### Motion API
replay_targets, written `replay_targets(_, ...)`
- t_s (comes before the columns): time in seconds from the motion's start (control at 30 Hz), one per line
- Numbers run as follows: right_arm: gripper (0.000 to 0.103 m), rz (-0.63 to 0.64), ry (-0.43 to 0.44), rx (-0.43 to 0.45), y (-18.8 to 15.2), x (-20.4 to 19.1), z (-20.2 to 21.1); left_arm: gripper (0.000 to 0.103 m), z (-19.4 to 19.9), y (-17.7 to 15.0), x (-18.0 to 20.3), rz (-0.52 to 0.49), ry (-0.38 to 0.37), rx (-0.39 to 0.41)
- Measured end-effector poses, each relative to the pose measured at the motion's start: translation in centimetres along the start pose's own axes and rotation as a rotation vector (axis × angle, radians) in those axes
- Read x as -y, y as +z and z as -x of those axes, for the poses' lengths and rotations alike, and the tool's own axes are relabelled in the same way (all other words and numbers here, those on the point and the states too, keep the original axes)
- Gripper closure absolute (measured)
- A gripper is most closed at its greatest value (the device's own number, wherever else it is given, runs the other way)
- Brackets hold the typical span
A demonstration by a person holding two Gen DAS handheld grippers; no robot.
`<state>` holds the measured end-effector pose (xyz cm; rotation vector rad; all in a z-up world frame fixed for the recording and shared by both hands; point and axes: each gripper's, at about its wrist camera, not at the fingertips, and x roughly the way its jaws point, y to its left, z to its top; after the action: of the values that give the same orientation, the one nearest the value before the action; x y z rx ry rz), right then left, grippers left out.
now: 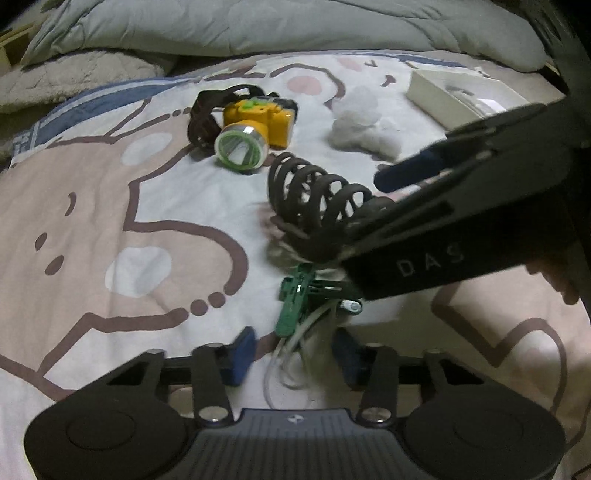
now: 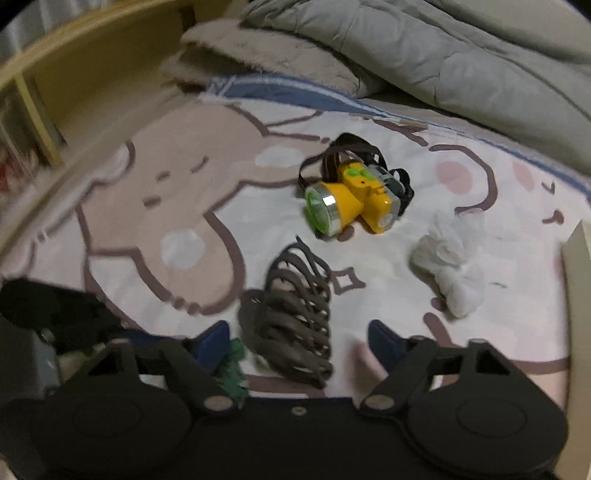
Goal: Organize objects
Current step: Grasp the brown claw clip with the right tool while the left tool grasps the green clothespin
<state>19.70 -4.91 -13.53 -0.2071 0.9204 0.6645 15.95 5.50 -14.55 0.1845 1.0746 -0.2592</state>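
Observation:
On the cartoon-print bedsheet lie a yellow headlamp (image 1: 251,125) (image 2: 351,199) with a black strap, a brown spiral cage-like piece (image 1: 314,195) (image 2: 291,314), a green plastic clip (image 1: 295,299) and a white cable (image 1: 291,347). My left gripper (image 1: 293,356) hangs low over the clip and cable. The cable runs between its blue pads, which stand clear of it, so it is open. My right gripper (image 2: 299,341) straddles the near end of the brown spiral piece. Its pads are apart from it on both sides, so it is open. It reaches in from the right in the left wrist view (image 1: 384,192).
A crumpled white gauzy bundle (image 1: 365,129) (image 2: 450,266) lies right of the headlamp. An open white box (image 1: 443,96) sits at the far right. A grey quilt (image 1: 295,26) and a fuzzy blanket (image 2: 258,55) bound the far side. A wooden shelf (image 2: 55,74) stands at the left.

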Motion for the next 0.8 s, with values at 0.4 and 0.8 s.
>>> replay_targets(0.4,0.067,-0.095,0.125,0.027,-1.0,3.0,3.3,0.086,1.4,0.2,-0.4,0.048,-0.009,0.009)
replay_targets(0.8,0.067,-0.383,0.273,-0.055,-7.5,7.2,9.6,0.086,3.9,-0.5,1.8,0.117,-0.087,0.058)
